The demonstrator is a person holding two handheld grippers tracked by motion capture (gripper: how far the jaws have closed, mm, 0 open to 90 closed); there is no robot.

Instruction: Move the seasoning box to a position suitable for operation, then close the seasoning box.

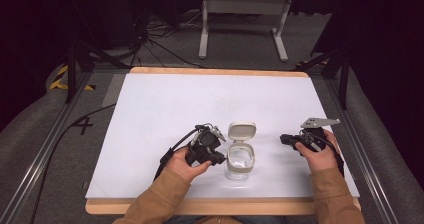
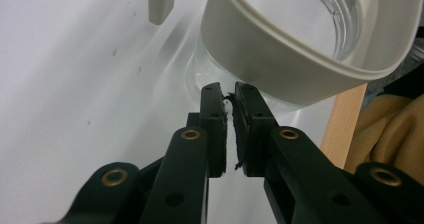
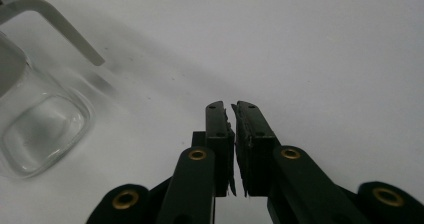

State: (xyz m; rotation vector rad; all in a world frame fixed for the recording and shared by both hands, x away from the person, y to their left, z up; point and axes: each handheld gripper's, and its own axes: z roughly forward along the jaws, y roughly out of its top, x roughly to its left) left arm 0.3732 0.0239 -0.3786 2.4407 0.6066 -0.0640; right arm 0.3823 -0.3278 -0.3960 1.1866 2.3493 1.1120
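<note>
Jar [image 1: 240, 160] stood near table [image 1: 150, 114] front edge, lid [image 1: 242, 131] flipped open. We held left gripper [image 1: 216, 156] beside it, jaws nearly closed, empty; right gripper [image 1: 284, 139] likewise, well apart. Advised approaching lid slowly.

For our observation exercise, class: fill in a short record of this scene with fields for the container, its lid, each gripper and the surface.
container: clear glass jar with a beige collar, upright, nothing visible inside
lid: beige flip lid, hinged open and standing up behind the mouth
left gripper: left gripper close beside the jar below its collar, narrow gap between the jaws, nothing between them
right gripper: right gripper apart from the jar, jaws nearly together, holding nothing
surface: white table with a wooden edge
</note>
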